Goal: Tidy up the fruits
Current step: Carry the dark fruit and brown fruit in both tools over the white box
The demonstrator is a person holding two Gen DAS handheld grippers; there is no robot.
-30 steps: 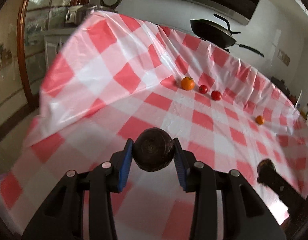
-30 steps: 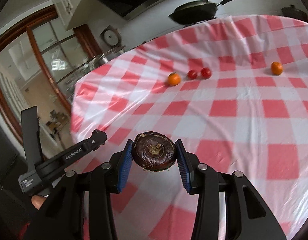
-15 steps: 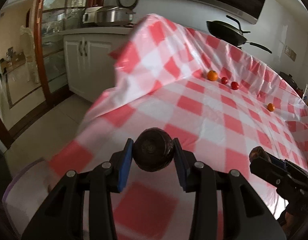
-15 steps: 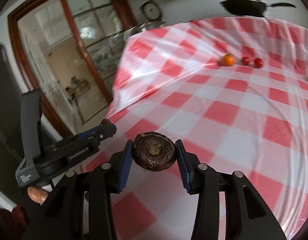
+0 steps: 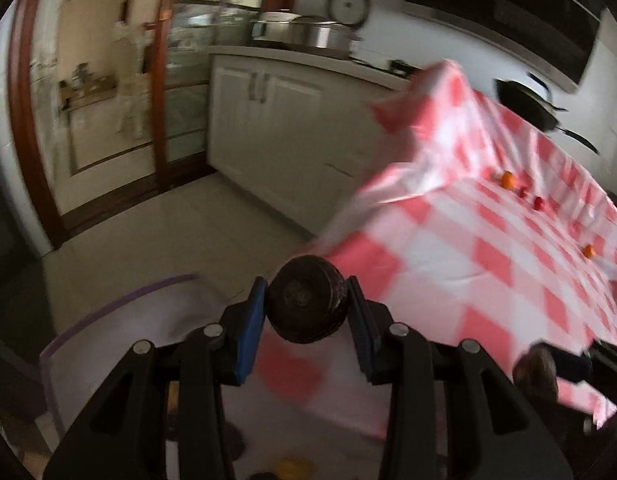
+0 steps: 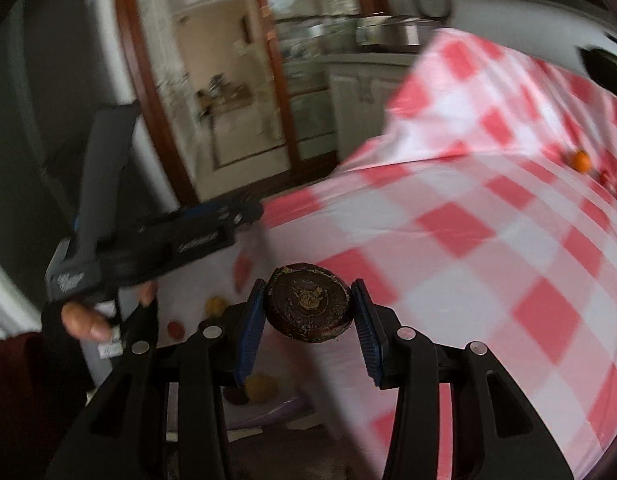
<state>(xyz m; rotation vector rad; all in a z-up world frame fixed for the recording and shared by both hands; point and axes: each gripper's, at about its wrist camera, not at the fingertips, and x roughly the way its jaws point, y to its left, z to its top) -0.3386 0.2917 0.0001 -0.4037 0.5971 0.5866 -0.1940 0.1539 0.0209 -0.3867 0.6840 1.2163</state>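
Both grippers have swung past the tablecloth edge, jaws each clamping a dark fruit.

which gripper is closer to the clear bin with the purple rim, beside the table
Left. The left gripper, holding a dark fruit, hangs right over the bin. The right gripper, holding its own dark fruit, sits further toward the table.
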